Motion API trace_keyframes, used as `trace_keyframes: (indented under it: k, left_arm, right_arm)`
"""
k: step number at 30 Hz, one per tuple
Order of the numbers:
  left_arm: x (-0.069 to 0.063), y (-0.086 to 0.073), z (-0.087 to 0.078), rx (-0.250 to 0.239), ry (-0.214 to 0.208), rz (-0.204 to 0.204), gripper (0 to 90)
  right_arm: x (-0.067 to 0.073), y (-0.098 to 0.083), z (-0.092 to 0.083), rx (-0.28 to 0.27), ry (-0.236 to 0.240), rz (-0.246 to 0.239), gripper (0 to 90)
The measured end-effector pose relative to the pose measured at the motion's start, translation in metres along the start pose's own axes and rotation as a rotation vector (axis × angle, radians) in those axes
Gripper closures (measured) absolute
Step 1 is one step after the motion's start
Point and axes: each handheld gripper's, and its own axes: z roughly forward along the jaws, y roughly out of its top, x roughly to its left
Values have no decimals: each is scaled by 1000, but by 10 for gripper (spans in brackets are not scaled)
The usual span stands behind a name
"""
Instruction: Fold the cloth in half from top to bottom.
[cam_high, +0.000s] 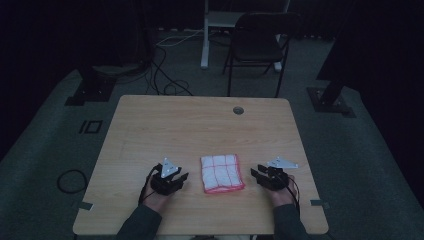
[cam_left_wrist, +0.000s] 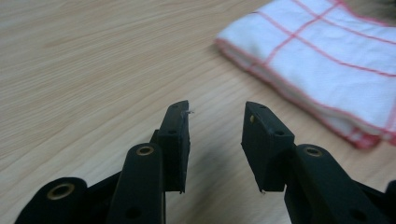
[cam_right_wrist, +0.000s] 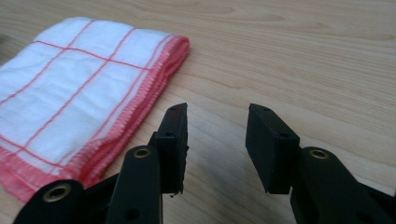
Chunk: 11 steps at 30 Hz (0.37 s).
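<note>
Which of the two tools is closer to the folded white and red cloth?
Left, but only slightly. The left tool sits just off the folded cloth at its left edge; the right tool sits just off its right edge. Both are open and touch nothing.

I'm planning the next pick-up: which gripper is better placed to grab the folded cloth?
Probably the right gripper: the folded cloth lies right beside its open jaws. The left gripper, also open, sits slightly farther off. It's close.
</note>
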Motion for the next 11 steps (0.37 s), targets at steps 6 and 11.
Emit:
trace_keyframes:
  k: [6, 11]
  left_arm:
    - [17, -3, 1, 7, 30, -47, 619]
    - [27, -4, -1, 3, 56, -72, 616]
  right_arm:
    - [-6, -1, 1, 9, -10, 19, 589]
    - [-9, -2, 1, 7, -18, 21, 588]
